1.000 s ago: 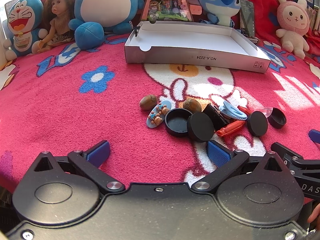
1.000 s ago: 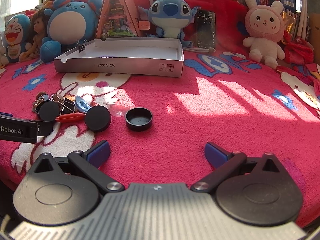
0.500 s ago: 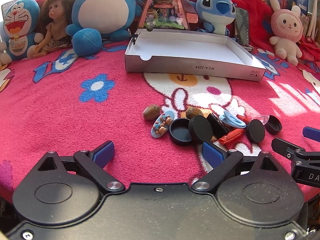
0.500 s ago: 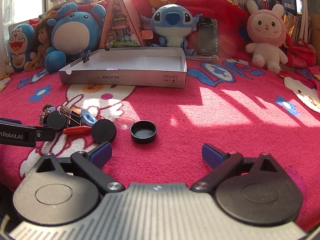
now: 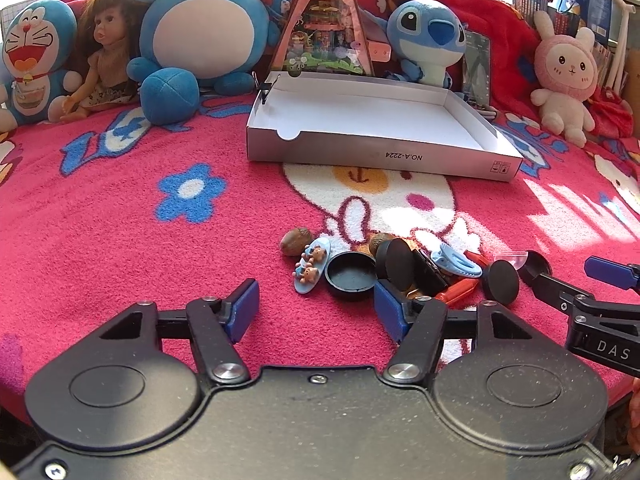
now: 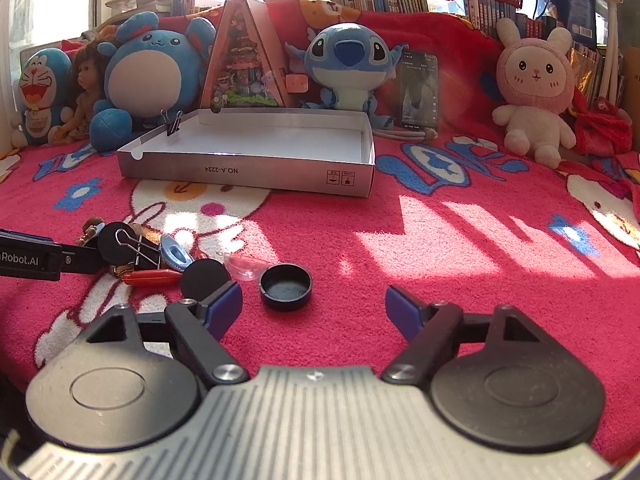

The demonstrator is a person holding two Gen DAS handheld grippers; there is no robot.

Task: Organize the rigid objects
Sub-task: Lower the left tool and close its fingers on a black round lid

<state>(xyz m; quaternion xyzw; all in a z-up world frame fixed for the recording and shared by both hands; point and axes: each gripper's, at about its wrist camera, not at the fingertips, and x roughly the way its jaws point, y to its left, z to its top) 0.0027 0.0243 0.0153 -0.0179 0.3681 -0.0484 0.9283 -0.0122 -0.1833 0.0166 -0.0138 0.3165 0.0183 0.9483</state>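
Observation:
A pile of small hard items lies on the pink blanket: a nut [image 5: 296,240], a blue oval charm [image 5: 312,266], an upturned black cap [image 5: 352,276], black discs [image 5: 396,262], a binder clip [image 6: 132,246], a blue clip [image 5: 456,262] and a red piece [image 6: 148,278]. My left gripper [image 5: 316,312] hovers just short of that cap, its jaws closing with nothing between them. My right gripper [image 6: 314,310] is closing too. A second black cap [image 6: 286,286] sits just beyond its fingertips, untouched. The white box [image 5: 384,120] stands empty behind.
Plush toys, a doll [image 5: 104,64] and a triangular toy house [image 5: 324,20] line the back behind the box. A phone [image 6: 418,88] leans at the back right. Each gripper shows at the edge of the other's view. Bare blanket spreads to the right in the right wrist view.
Both grippers' jaws have narrowed, the left far more than the right. Both views have tipped up slightly, and the pile now sits closer to the fingertips.

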